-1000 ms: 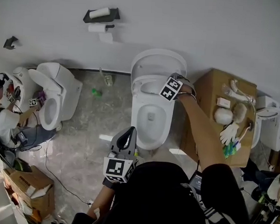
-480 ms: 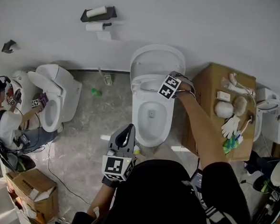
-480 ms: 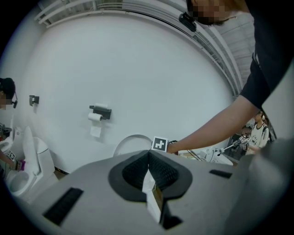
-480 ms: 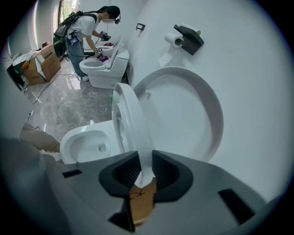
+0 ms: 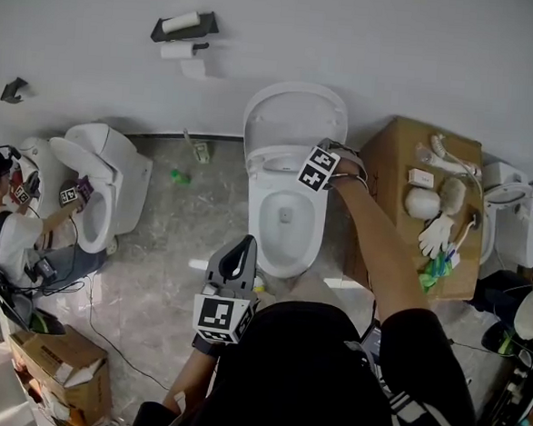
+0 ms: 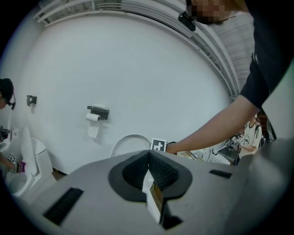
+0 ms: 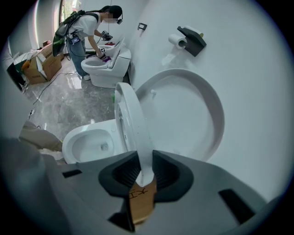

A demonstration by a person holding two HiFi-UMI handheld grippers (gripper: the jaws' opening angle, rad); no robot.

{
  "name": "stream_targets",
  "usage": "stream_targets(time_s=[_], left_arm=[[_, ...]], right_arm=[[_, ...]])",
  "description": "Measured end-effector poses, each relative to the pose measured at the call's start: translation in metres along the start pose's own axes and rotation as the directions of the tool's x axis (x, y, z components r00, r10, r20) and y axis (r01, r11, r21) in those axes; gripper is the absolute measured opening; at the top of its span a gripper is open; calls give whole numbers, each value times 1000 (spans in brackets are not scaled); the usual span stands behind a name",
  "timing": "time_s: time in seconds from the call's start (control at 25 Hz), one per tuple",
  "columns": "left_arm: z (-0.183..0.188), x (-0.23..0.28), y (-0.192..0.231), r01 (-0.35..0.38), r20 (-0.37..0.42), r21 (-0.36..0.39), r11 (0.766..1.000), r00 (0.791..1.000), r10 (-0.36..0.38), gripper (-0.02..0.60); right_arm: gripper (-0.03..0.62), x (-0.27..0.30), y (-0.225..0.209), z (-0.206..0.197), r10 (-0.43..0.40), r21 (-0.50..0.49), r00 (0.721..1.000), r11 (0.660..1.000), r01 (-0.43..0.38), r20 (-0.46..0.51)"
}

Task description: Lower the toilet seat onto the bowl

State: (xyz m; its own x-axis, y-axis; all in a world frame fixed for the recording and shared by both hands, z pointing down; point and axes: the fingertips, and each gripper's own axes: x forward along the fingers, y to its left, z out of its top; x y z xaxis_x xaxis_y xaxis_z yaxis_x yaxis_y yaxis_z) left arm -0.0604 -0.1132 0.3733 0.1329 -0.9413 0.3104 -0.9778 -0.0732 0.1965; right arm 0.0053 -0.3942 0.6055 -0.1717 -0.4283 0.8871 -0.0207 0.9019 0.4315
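Right tongs [image 7: 143,176] were clenched on the rim of the white toilet seat [image 7: 130,119], which stood tilted on edge at the centre of the right gripper view. The seat was swung away from the upright lid [image 7: 188,119] at its right and raised above the bowl [image 7: 89,142] at lower left. Left tongs [image 6: 148,165] were pressed together on nothing, low in the head view's centre, apart from the toilet.

Grey marble-look floor [image 5: 154,254] here. A toilet [image 5: 282,254] sits mid-floor, another toilet [image 5: 113,188] off left, plus an open cardboard box [image 5: 51,365] and some small green thing [image 5: 180,176].
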Motion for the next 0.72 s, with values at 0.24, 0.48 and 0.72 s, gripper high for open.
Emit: stream_targets(time_s=[0.24,0.48,0.72], left_arm=[[0,-1,-6,24,0,7,1000,1000,-24,11],[0,-3,-13,43,-4,56,998,999,-42,11],[-6,-11,-12,47,-11,60,997,999,-47,11]], right_arm=[[75,-6,12,-3,4,2,1000,1000,-4,0],[77,-11,24,-7,-4,5,1000,1000,4,16],[78,-13,30,-10,-18,6,1000,1000,18,12]])
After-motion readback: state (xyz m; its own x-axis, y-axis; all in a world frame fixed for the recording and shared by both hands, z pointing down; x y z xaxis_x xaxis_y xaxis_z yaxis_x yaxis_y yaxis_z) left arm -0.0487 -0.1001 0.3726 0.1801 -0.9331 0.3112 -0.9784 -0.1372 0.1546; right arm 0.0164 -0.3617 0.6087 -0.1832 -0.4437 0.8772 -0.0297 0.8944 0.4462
